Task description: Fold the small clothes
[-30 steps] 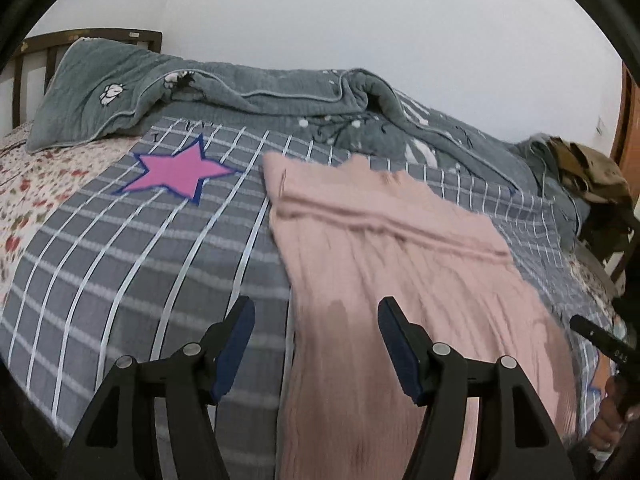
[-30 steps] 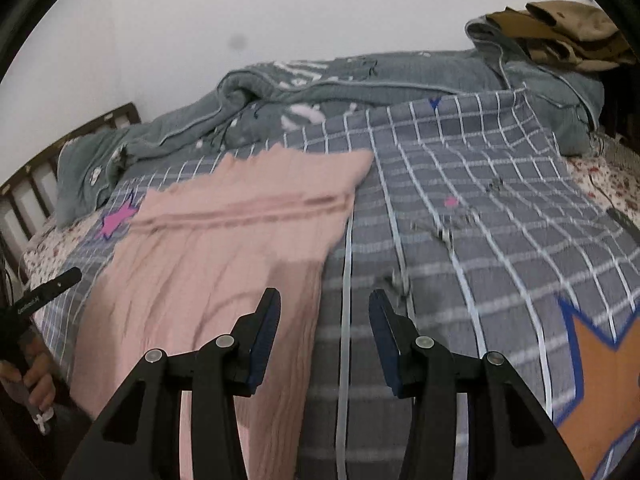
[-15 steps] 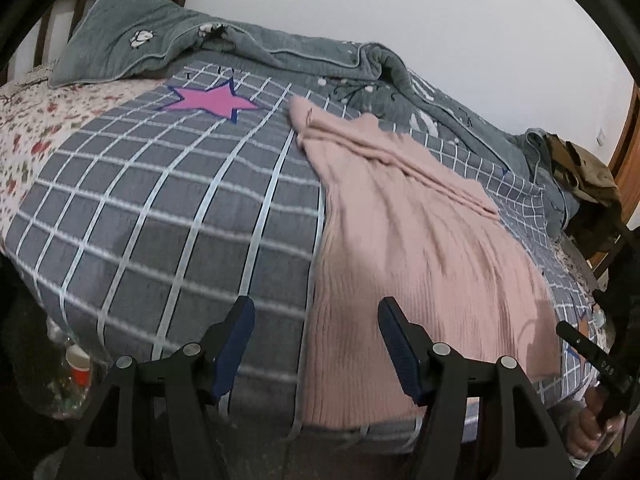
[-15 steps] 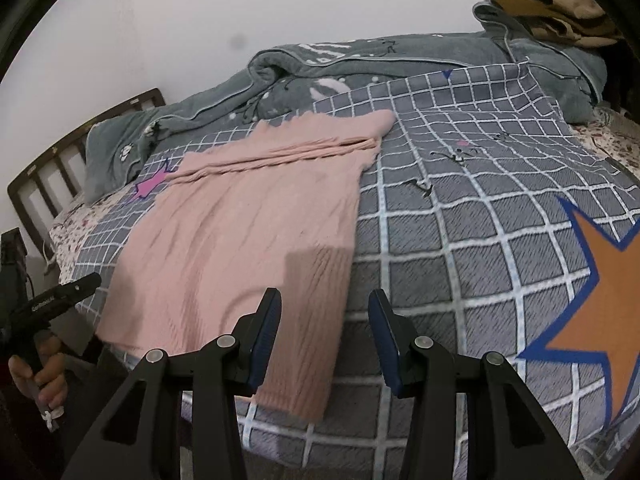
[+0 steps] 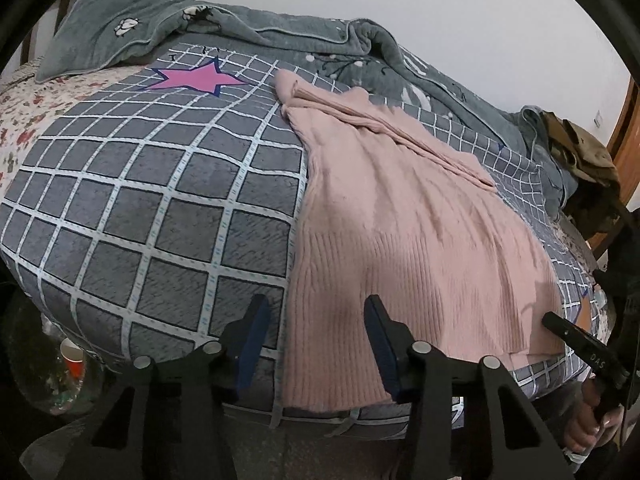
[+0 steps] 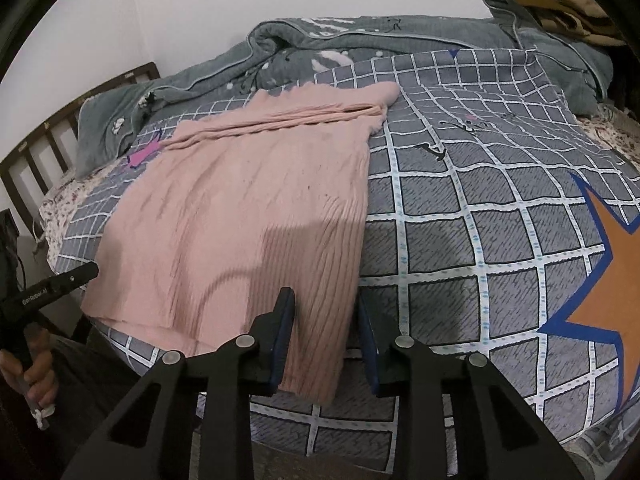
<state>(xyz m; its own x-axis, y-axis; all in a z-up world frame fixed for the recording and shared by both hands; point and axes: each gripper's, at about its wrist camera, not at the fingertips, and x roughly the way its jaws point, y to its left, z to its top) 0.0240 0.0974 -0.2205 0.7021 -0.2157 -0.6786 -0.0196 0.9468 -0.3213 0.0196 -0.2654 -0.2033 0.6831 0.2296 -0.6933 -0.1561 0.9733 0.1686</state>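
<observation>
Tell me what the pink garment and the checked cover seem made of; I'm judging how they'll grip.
Pink garment: looks like a soft matte knit, with fine vertical ribbing near the hem. Checked cover: probably a brushed, fleecy fabric, going by its short streaky nap; the grid looks printed. Neither fibre can be told.

Both tongs tilt downward — the left tongs (image 5: 316,344) and the right tongs (image 6: 324,340) have just been closing, jaws still parted around the near hem, pads not yet pressing.
</observation>
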